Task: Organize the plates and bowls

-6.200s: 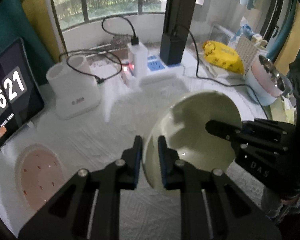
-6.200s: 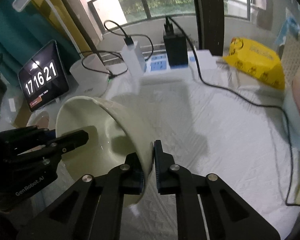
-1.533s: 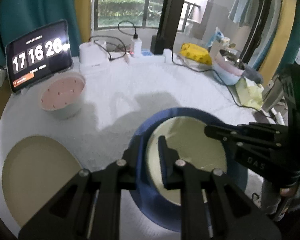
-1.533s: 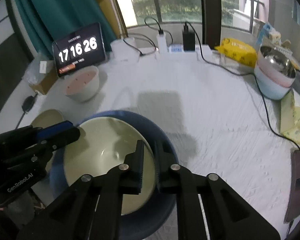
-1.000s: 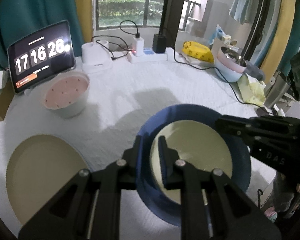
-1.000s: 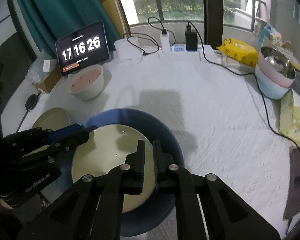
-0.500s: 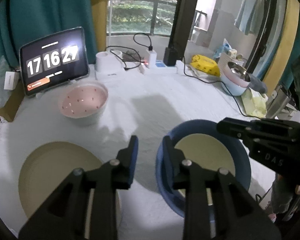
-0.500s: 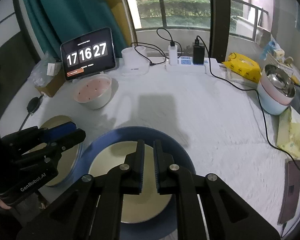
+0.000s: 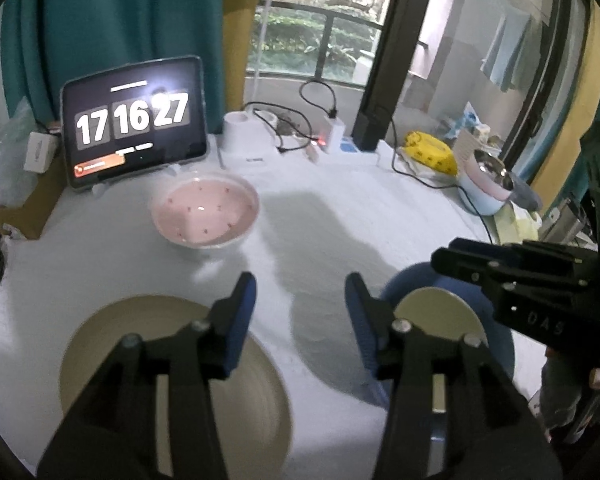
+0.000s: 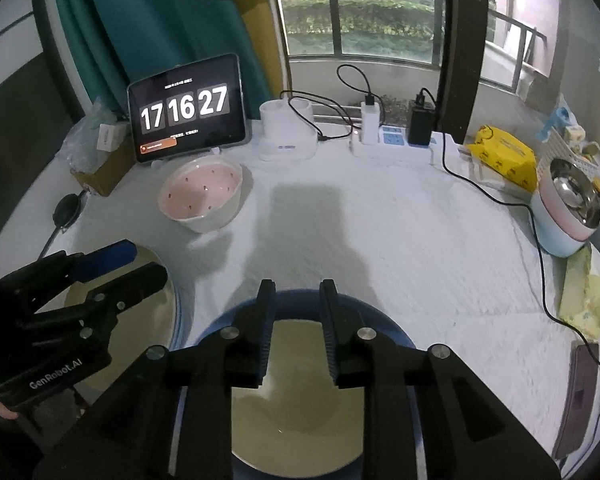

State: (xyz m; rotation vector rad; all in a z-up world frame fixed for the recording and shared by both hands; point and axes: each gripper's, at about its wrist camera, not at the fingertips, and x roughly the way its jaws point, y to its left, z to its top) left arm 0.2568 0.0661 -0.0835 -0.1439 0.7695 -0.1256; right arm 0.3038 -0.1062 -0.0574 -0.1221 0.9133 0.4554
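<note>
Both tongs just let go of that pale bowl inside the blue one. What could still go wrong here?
The right tongs, jaws just opened, hang low over the cream bowl nested in the blue bowl; a careless pull could clip a rim. The left tongs could bump the tan plate below. The black cable trailing across the table could snag.

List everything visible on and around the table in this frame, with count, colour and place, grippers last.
cream bowl: 1, pale cream, nested in the blue bowl, near edge
blue bowl: 1, blue, near edge
beige plate: 1, beige, near left
pink bowl: 1, pink inside, white outside, in front of the tablet
tablet clock: 1, black, back left
power strip: 1, white, back centre
yellow pack: 1, yellow, back right
steel pot: 1, pink and pale blue outside, far right
table: 1, white cover
left gripper: black, blue pads, open, empty
right gripper: black, open over the cream bowl
</note>
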